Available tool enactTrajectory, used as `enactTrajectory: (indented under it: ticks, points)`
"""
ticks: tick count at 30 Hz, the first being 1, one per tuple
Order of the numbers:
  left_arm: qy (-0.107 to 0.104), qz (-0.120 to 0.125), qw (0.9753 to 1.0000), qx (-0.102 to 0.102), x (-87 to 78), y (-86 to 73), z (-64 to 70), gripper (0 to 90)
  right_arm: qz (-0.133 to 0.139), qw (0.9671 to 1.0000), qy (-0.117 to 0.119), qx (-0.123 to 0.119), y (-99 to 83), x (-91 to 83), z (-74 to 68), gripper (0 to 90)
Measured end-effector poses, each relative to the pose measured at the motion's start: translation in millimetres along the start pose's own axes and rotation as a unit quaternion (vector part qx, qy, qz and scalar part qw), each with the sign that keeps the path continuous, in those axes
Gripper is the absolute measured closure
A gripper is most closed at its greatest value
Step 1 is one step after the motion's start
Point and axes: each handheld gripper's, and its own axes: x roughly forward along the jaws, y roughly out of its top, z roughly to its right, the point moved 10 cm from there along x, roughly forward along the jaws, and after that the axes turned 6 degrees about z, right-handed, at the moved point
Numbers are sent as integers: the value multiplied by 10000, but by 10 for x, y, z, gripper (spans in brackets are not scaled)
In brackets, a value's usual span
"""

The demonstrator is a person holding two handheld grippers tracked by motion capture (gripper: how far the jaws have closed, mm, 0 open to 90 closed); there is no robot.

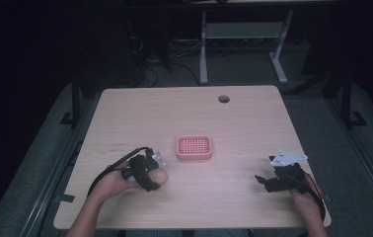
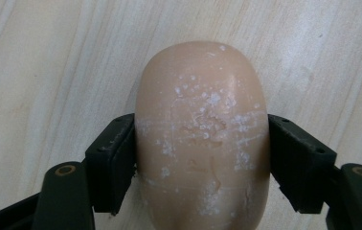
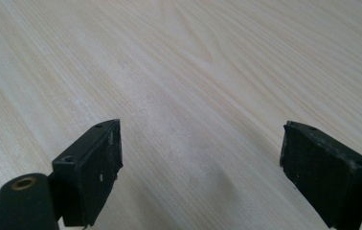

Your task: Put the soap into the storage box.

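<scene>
Soap clamped in left gripper near table's front-left edge, right gripper wide, pink dish probably next.

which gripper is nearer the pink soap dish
Left. The left gripper, shut on the soap bar, sits just below-left of the pink soap dish; the right gripper is open, farther off to its right.
</scene>
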Motion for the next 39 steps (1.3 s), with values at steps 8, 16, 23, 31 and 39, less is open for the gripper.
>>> enactTrajectory:
  ticks: [8,16,23,31,39]
  points:
    - [38,-17,9999,93,-10,1,14,317,14,10000,-8,-15,4,-3,4,139]
    - [-49,101,9999,67,-42,51,39,319,17,10000,-14,-17,3,-6,9,140]
    - [-75,199,9997,95,-86,141,46,319,21,10000,-31,-4,4,-13,14,139]
    - [-112,228,9996,108,-104,198,32,319,15,10000,-19,-14,11,-3,-1,139]
    - [-116,299,9994,131,-140,260,2,319,47,10000,-13,-36,23,1,-7,139]
